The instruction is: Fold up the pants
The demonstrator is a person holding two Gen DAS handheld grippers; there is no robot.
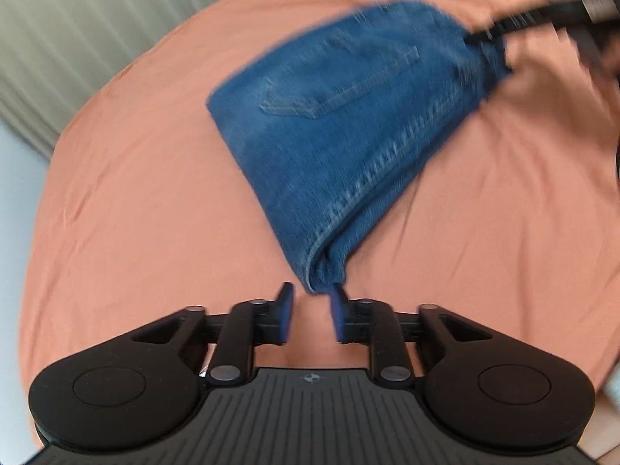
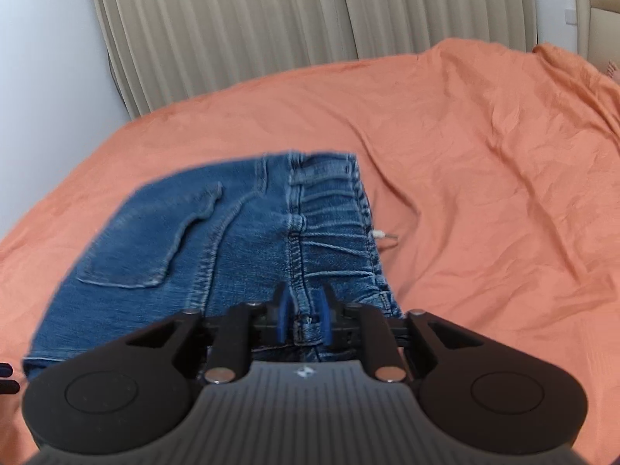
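On orange sheet (image 2: 484, 155), folded jeans (image 2: 217, 240), right gripper (image 2: 304, 310) gripping waistband

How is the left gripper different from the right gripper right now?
The left gripper has its fingers apart, with only a corner of the jeans at their tips; the right gripper has its fingers close together on the jeans' waistband. Under the left gripper you mostly see orange sheet; under the right you see denim. Both are black with blue pads, and both sit at the folded jeans.
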